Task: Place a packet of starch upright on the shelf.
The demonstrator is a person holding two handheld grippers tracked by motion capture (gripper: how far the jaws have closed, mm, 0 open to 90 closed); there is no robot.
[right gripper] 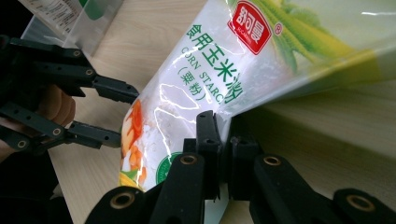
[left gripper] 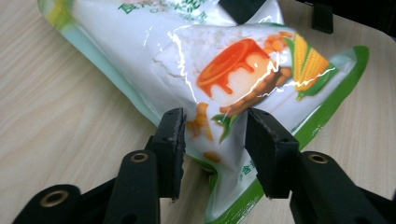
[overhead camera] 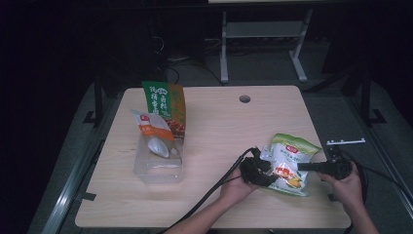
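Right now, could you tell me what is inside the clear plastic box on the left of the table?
Two pouches stand in the clear box: an orange-and-white pouch in front and a taller green bag behind it. Their lower ends are blurred through the plastic; anything beneath them is hidden.

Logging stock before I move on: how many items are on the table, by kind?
Food pouches: 3 (corn starch bag, green pouch, white-and-orange pouch)
Clear plastic bins: 1
Total: 4

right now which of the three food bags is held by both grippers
The corn starch bag at the table's right, pinched between both hand-held grippers. The green bag and the white-orange pouch stand in the clear box.
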